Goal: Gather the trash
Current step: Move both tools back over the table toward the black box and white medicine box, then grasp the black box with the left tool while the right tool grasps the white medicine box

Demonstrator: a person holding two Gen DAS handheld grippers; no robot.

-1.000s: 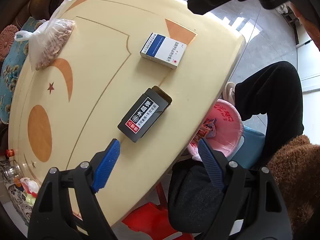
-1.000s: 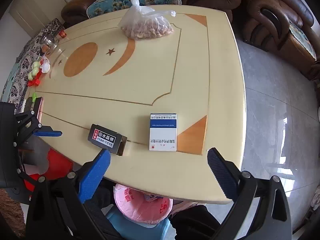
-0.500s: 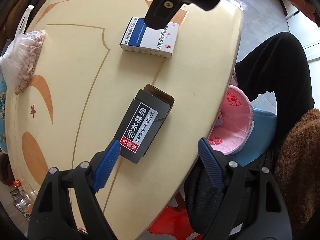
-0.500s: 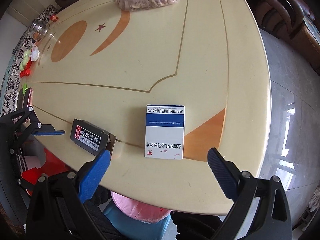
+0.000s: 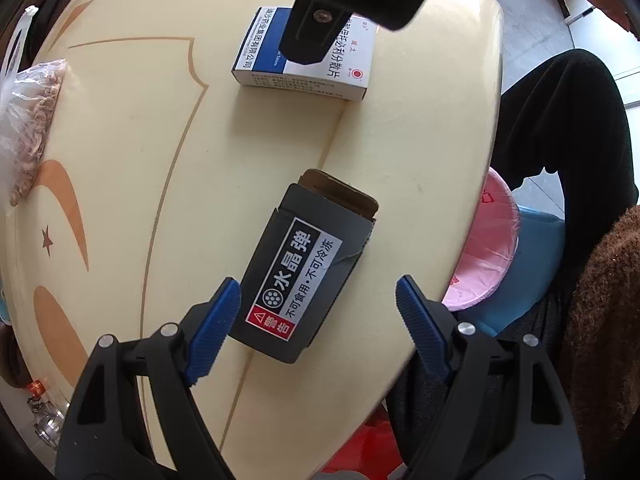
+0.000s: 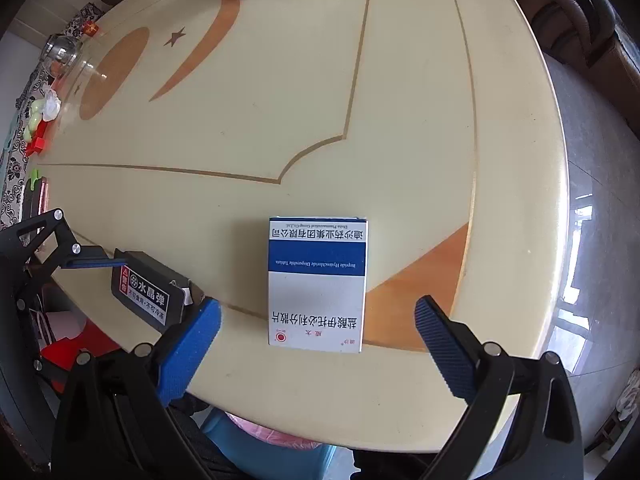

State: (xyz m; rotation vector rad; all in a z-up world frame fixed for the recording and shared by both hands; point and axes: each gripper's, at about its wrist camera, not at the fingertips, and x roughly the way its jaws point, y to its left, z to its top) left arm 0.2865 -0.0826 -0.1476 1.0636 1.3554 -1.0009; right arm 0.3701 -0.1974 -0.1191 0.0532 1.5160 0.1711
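Note:
A black box (image 5: 308,268) with a white and red label lies near the cream table's (image 5: 160,160) front edge, its brown flap open. My left gripper (image 5: 316,292) hangs open over its near end, the blue pads apart from its sides. Farther along lies a white and blue medicine box (image 5: 304,68), partly covered by the right gripper's black body. In the right wrist view that medicine box (image 6: 318,284) lies flat and my right gripper (image 6: 318,308) is open above its near end, touching nothing. The black box (image 6: 148,292) shows at the left with a left finger (image 6: 92,262) beside it.
A blue bin with a pink liner (image 5: 492,248) stands below the table edge, beside a person's black-clad leg (image 5: 560,120). A clear bag of nuts (image 5: 28,120) sits at the table's far side. A glass jar (image 6: 60,52) and small items are on the left, a sofa (image 6: 572,12) beyond.
Both grippers have come down toward the table, so each box looks larger and nearer. The right gripper's body now covers part of the medicine box in the left wrist view. Jaws unchanged.

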